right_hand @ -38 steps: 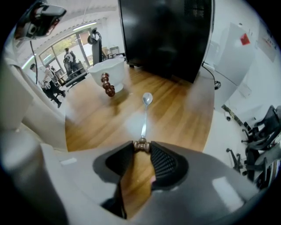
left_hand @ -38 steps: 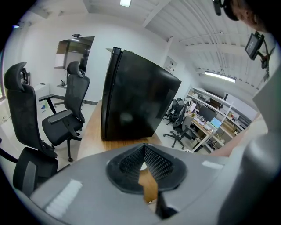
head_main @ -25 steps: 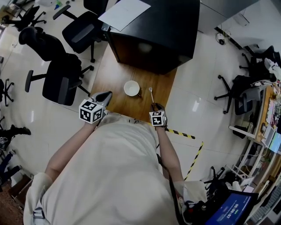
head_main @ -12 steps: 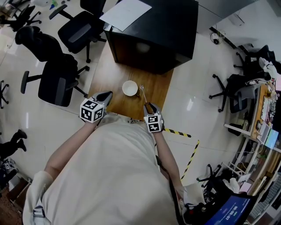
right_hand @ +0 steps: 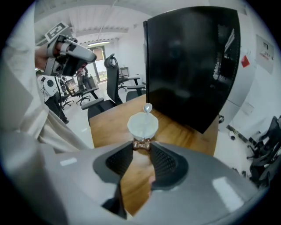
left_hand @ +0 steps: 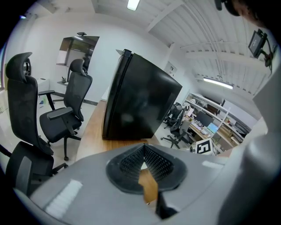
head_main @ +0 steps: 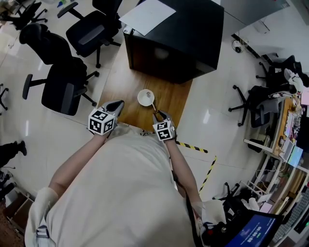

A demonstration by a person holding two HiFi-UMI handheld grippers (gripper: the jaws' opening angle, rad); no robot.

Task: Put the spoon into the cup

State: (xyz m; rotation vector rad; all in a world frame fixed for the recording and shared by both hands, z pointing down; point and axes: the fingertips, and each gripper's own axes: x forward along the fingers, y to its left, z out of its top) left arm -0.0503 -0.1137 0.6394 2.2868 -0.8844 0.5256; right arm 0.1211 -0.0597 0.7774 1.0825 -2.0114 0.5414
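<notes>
A white cup (head_main: pixel 145 97) stands on the wooden table (head_main: pixel 124 79). My right gripper (head_main: pixel 157 115) hovers just near-right of the cup and is shut on the brown end of a slim metal spoon's handle (right_hand: pixel 142 144). The spoon (head_main: pixel 152 103) reaches forward over the cup (right_hand: pixel 142 125), and its bowl (right_hand: pixel 148 107) shows above the cup's far rim. My left gripper (head_main: pixel 116 105) stays over the table's near left edge, well left of the cup. Its jaws are shut, tips touching (left_hand: pixel 143 148), with nothing between them.
A large black cabinet (head_main: pixel 178 34) with a white sheet (head_main: pixel 147 14) on top blocks the table's far end. Black office chairs (head_main: pixel 63 87) stand to the left. Yellow-black tape (head_main: pixel 193 147) marks the floor at the right.
My right gripper has risen and moved left toward the cup with the spoon, whose bowl now reaches over the cup. The left gripper has stayed put.
</notes>
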